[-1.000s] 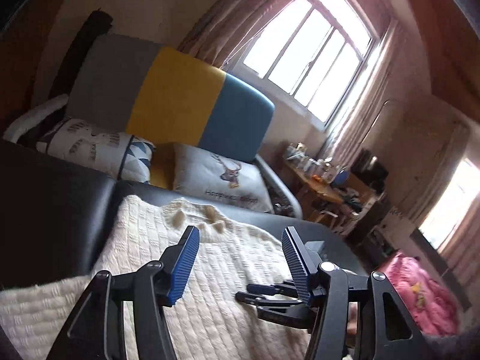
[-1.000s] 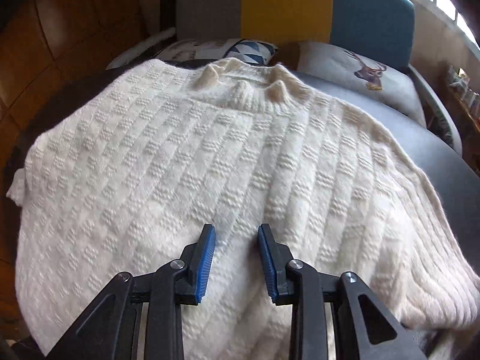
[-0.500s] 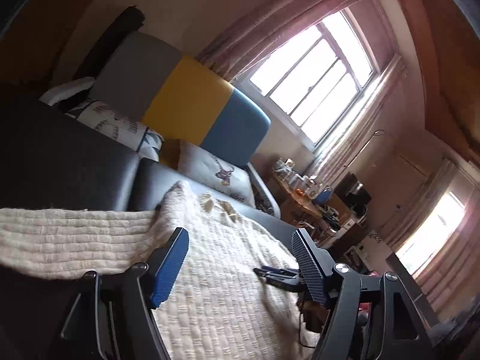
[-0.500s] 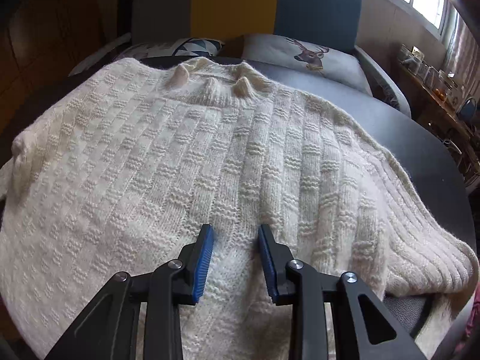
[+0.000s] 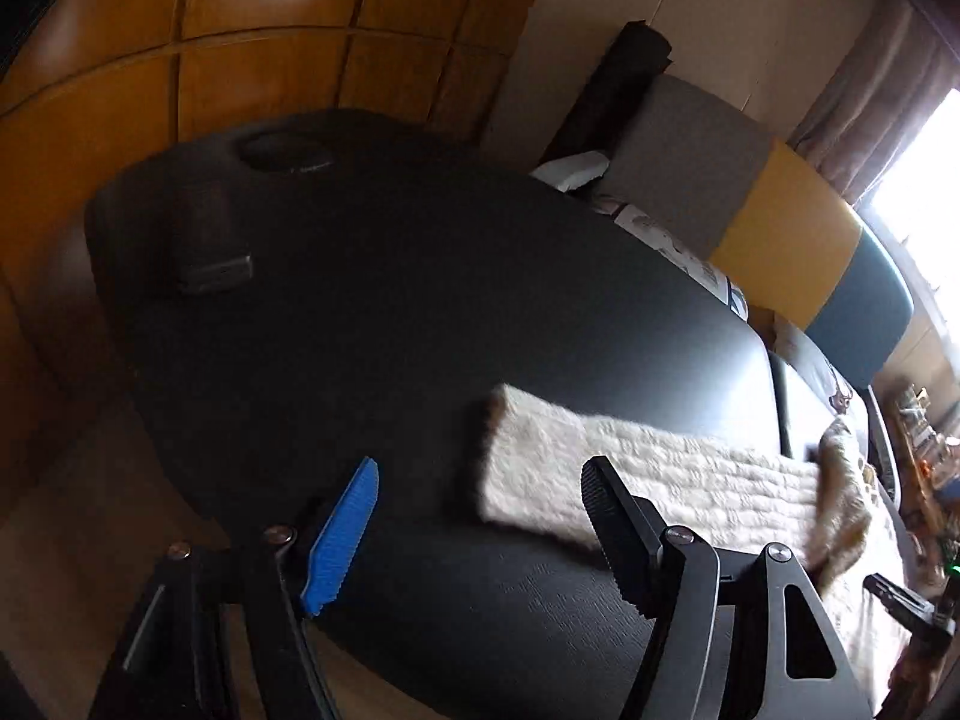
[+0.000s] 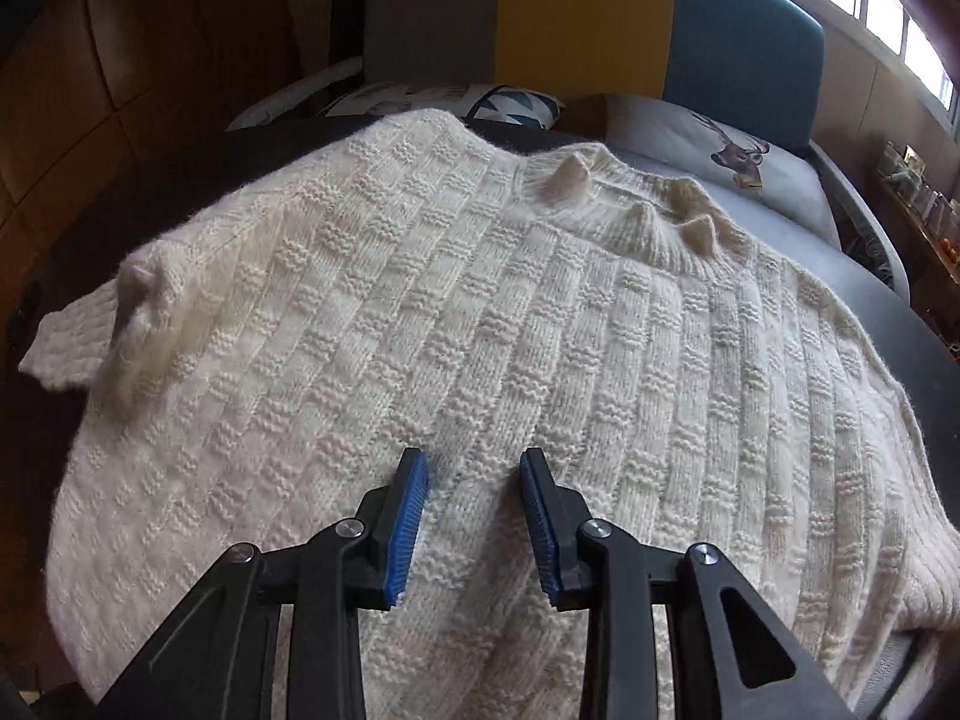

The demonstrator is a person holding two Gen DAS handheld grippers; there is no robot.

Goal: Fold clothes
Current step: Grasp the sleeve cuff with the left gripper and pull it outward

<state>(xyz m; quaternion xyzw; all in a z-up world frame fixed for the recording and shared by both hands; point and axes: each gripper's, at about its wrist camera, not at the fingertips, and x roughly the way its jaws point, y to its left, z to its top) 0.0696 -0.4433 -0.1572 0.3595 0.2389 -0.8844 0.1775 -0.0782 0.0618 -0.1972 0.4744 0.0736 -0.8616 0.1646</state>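
A cream knitted sweater (image 6: 480, 300) lies flat on the black table (image 5: 420, 300), collar toward the sofa. Its left sleeve (image 5: 660, 474) stretches out across the tabletop, and its cuff (image 6: 60, 342) pokes out at the left in the right wrist view. My left gripper (image 5: 480, 465) hovers just short of that cuff; its jaws are closing with nothing between them. My right gripper (image 6: 474, 459) is open low over the sweater's lower middle, holding no fabric. It also shows at the far right of the left wrist view as my right gripper (image 5: 906, 600).
A sofa with a grey, yellow and blue back (image 6: 588, 18) and printed pillows (image 6: 738, 150) stands behind the table. A dark box (image 5: 210, 252) and a round dark object (image 5: 288, 153) sit at the table's far left. Wood panelling (image 5: 210, 30) lines the wall.
The left gripper swung left and down, from facing the window and sofa to facing the sleeve cuff and the bare tabletop. The right gripper shifted slightly over the sweater, and the left cuff came into its view.
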